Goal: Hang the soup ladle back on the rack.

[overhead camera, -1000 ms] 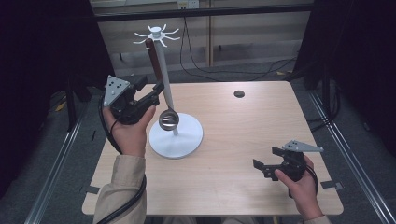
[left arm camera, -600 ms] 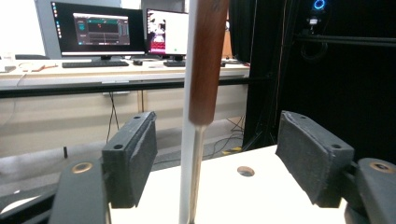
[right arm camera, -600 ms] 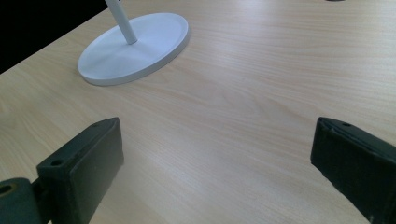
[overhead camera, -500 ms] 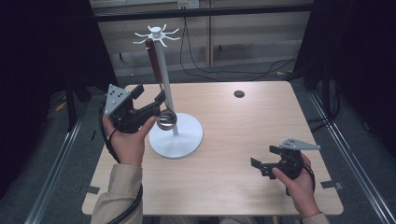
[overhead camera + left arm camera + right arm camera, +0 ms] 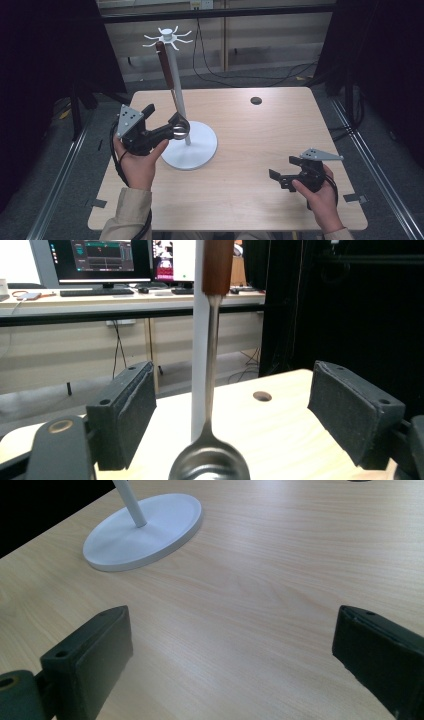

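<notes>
A white stand (image 5: 192, 147) with a hook crown (image 5: 167, 36) rises at the table's back left. A spoon with a brown handle (image 5: 165, 65) hangs from one hook, and its metal bowl (image 5: 180, 131) is low beside the pole. My left gripper (image 5: 167, 120) is at the bowl. In the left gripper view the spoon (image 5: 212, 370) hangs between the pads of my left gripper (image 5: 235, 390) without touching them. These jaws have just been opening. My right gripper (image 5: 281, 170) stands open and empty over bare wood at the front right, as the right gripper view (image 5: 230, 645) shows.
A small dark hole (image 5: 256, 100) sits in the tabletop (image 5: 240, 200) at the back right. The stand's round base (image 5: 145, 527) lies ahead and left of my right gripper. Cables trail on the floor behind the table. A desk with monitors (image 5: 100, 260) stands beyond.
My left gripper has sunk along the spoon towards its bowl and its jaws have spread apart. The spoon still hangs from the hook. The right hand has kept still.
</notes>
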Demonstrator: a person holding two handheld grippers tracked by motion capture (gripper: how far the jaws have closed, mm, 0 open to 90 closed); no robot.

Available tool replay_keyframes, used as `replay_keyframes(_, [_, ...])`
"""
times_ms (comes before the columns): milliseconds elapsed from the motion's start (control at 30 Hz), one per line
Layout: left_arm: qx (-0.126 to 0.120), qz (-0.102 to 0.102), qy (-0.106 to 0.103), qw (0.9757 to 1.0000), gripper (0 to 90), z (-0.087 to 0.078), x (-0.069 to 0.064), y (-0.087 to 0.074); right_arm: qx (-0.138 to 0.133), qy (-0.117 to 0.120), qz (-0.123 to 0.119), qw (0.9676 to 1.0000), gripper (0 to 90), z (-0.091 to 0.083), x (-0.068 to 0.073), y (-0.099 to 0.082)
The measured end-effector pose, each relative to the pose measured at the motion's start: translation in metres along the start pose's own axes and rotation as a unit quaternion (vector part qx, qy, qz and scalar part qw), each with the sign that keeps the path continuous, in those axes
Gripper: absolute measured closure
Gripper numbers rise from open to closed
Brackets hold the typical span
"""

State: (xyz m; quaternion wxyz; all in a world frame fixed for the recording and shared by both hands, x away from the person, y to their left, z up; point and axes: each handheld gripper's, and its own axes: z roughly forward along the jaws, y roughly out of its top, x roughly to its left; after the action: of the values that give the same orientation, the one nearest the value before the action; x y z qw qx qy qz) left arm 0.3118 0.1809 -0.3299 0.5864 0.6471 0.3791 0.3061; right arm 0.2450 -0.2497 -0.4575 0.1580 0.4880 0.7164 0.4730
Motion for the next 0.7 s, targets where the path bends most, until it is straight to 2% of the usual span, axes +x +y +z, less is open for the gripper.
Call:
replay_keyframes(433, [0.028,0.008,0.002,0.9996,16.1,-0.004,0.006,-0.026,0.002,0.002,-0.001,1.0000,2.5,0.000,0.000,0.000])
replay_keyframes(700, [0.036,0.004,0.004,0.9994,12.8,-0.005,0.008,-0.038,0.004,0.001,-0.003,1.0000,2.6,0.001,0.000,-0.001])
